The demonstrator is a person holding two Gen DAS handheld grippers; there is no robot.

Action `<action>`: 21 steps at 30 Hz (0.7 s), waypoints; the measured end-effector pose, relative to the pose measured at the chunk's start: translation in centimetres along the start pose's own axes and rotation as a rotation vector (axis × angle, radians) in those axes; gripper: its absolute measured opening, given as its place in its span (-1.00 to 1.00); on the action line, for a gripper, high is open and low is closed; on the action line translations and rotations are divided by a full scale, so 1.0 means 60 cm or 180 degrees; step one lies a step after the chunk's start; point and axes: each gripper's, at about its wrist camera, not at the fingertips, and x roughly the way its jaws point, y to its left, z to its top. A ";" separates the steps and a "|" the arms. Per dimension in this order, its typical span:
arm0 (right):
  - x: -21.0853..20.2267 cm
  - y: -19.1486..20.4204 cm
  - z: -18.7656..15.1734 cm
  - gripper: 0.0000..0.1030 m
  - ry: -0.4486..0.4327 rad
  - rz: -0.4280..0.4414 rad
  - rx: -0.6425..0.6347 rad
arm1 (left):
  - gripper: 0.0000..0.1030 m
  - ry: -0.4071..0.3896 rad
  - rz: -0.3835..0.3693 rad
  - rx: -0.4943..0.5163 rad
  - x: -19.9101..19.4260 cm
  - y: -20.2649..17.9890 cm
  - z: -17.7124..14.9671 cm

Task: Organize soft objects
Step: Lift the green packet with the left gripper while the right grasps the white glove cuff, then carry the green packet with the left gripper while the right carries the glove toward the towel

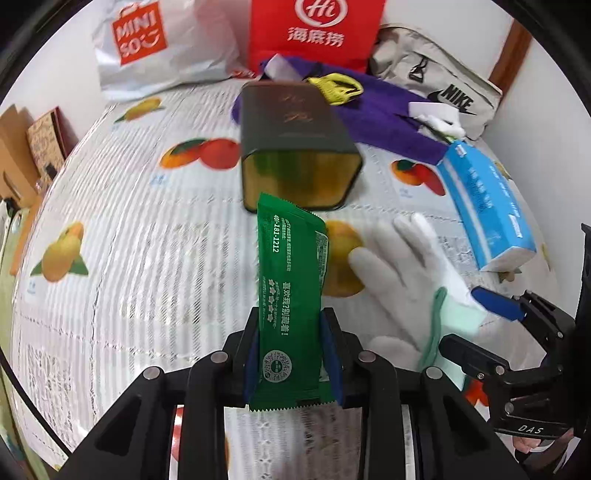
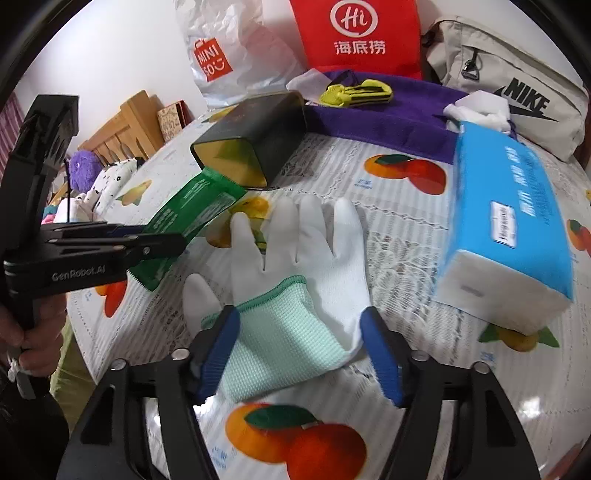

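Fruit-print tablecloth (image 2: 388,236): dark tin (image 1: 295,147) on its side. Before its mouth, left gripper (image 1: 291,354) clamps green sachet (image 1: 291,273); beside it, right gripper (image 2: 299,354), wide, straddles white glove (image 2: 295,266).

The red bag (image 1: 316,33) is cut off by the top edge, the sachet (image 1: 291,288) hides part of the tin (image 1: 295,147) mouth, and small print on the tissue pack (image 2: 513,221) is blurred.
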 end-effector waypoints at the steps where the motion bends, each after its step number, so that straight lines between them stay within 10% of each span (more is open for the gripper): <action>1: 0.003 0.003 0.000 0.56 -0.0002 -0.0012 -0.0007 | -0.43 0.0013 -0.0008 -0.0012 0.003 0.003 -0.002; 12: 0.038 0.042 0.002 0.90 -0.0070 -0.0339 -0.0329 | -0.42 -0.0050 -0.0079 -0.0037 0.001 0.010 -0.013; 21: 0.007 0.029 -0.024 -0.16 -0.0136 -0.0474 -0.0414 | -0.14 -0.0064 -0.0015 0.0040 0.005 -0.007 -0.017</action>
